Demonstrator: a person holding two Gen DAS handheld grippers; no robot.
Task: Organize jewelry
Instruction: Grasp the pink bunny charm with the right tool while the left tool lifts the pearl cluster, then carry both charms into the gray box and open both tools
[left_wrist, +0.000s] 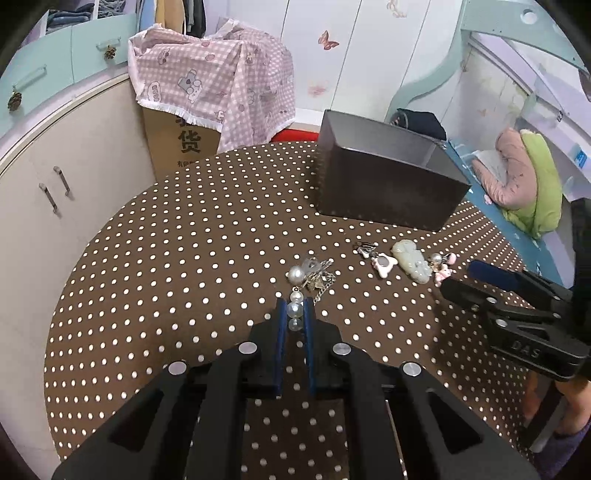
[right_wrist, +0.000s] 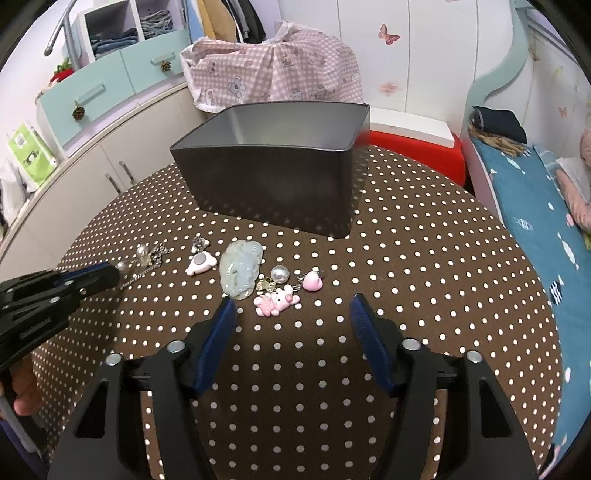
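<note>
My dark box (right_wrist: 273, 184) sits open-topped at the back of the dotted table (right_wrist: 424, 266), its floor hidden from me. Nearer, the jade pendant (right_wrist: 240, 273) looks hard and chippable. My right gripper (right_wrist: 291, 306) gapes above the pink charms (right_wrist: 275, 301). My left gripper (left_wrist: 295, 314) is pinched on the pearl strand (left_wrist: 295, 306): light, slippery beads, its chain tangle indistinct.

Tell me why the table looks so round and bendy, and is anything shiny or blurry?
In both views the fisheye lens bends the dotted table and darkens the picture corners. In the right wrist view the dark box mirrors the dots faintly on its front, and the pearl carries a bright spot. In the left wrist view the pearl string between the left gripper fingers looks sharp; far furniture is softer.
</note>
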